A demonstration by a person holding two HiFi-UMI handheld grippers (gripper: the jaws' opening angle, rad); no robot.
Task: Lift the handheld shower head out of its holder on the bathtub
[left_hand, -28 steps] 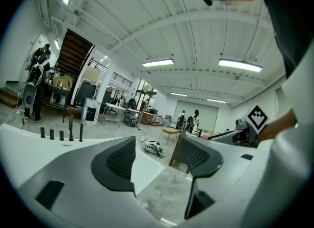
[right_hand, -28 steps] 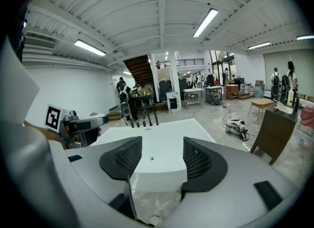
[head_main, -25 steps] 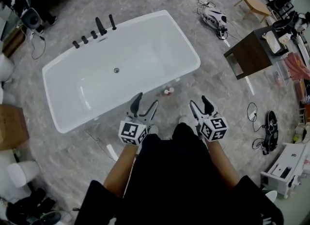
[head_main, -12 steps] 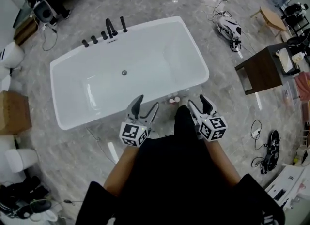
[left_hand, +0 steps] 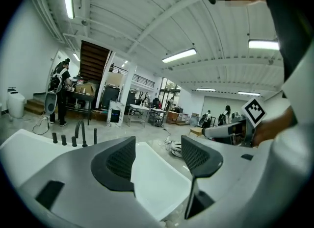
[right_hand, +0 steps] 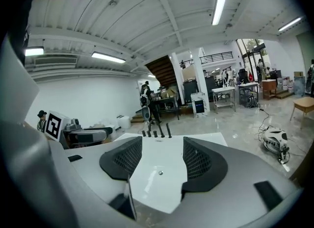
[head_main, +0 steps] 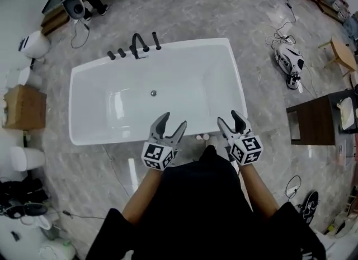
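A white bathtub (head_main: 100,74) lies on the grey marble floor ahead of me. On its far rim stands a row of black fittings, with the slim black shower head (head_main: 157,41) upright at the right end, next to the curved black spout (head_main: 137,43). The left gripper view shows the same shower head (left_hand: 94,136), and so does the right gripper view (right_hand: 169,130). My left gripper (head_main: 170,126) is open over the tub's near rim. My right gripper (head_main: 232,120) is also open, at the near right corner. Both are empty and far from the fittings.
A dark wooden cabinet (head_main: 315,120) stands to the right, a white robot vacuum-like device (head_main: 290,60) with cables behind it. A cardboard box (head_main: 23,107) and white toilets (head_main: 33,43) stand at the left. Two small items (head_main: 202,137) lie by the tub's near side. People stand in the background.
The view has swung so the tub now lies more square in front of me and closer. Both grippers stay open at about the same height, now at the near rim.
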